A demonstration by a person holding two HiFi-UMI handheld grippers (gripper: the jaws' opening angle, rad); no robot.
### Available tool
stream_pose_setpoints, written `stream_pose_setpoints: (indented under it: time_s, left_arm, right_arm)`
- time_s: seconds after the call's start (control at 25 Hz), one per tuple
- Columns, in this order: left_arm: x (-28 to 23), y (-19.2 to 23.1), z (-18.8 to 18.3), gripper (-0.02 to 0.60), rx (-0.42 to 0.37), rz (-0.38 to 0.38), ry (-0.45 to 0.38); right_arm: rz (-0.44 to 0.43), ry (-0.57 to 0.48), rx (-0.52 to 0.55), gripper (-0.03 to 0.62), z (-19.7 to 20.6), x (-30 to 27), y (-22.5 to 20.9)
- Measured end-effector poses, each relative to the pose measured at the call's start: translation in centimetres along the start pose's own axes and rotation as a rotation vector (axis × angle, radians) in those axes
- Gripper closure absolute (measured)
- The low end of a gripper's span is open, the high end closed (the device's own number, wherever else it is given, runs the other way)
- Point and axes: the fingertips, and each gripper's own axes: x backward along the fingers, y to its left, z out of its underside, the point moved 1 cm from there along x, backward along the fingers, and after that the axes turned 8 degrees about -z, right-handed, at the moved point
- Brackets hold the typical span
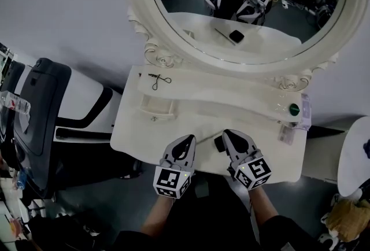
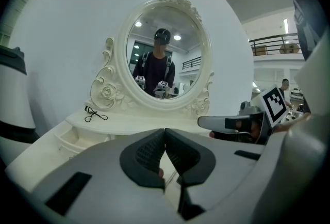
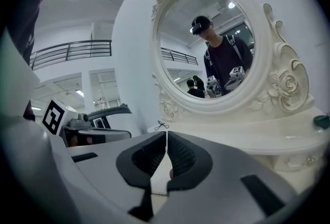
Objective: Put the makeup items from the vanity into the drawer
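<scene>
On the cream vanity [image 1: 173, 128], a black eyelash curler [image 1: 159, 79] lies on the raised shelf at the left. It also shows in the left gripper view [image 2: 95, 113] and the right gripper view [image 3: 162, 125]. Below it a small drawer [image 1: 157, 106] stands open. A green-capped item [image 1: 294, 109] sits at the shelf's right end, with a clear item [image 1: 287, 131] beside it. A small black object [image 1: 219, 144] lies between the two grippers. My left gripper [image 1: 186, 140] and right gripper [image 1: 228, 135] hover at the front edge, both shut with nothing in them.
The oval mirror [image 1: 248, 1] rises behind the shelf and reflects a black compact and a thin stick. A black and white chair [image 1: 52, 105] stands left of the vanity. A round white table [image 1: 355, 157] is at the right.
</scene>
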Motion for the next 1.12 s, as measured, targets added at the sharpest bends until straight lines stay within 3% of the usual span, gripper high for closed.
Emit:
stream_pose_setpoints:
  time_s: [0.28, 0.4, 0.72, 1.12]
  left_arm:
    - [-1.2, -0.3, 1.1, 0.566, 0.028, 0.032, 0.013]
    - [-1.7, -0.2, 1.8, 0.568, 0.051, 0.032, 0.022]
    - [-3.0, 0.0, 4.2, 0.566, 0.094, 0.034, 0.058]
    - [-3.3, 0.8, 6.3, 0.568, 0.122, 0.023, 0.094]
  right_arm:
    - [0.062, 0.108, -0.014, 0.558, 3.5, 0.0, -0.9]
    - [0.090, 0.176, -0.012, 0.475, 5.5, -0.1, -1.6]
    - [0.148, 0.383, 0.015, 0.351, 11.5, -0.5, -3.3]
    - [0.223, 0.543, 0.023, 0.258, 16.7, -1.9, -4.5]
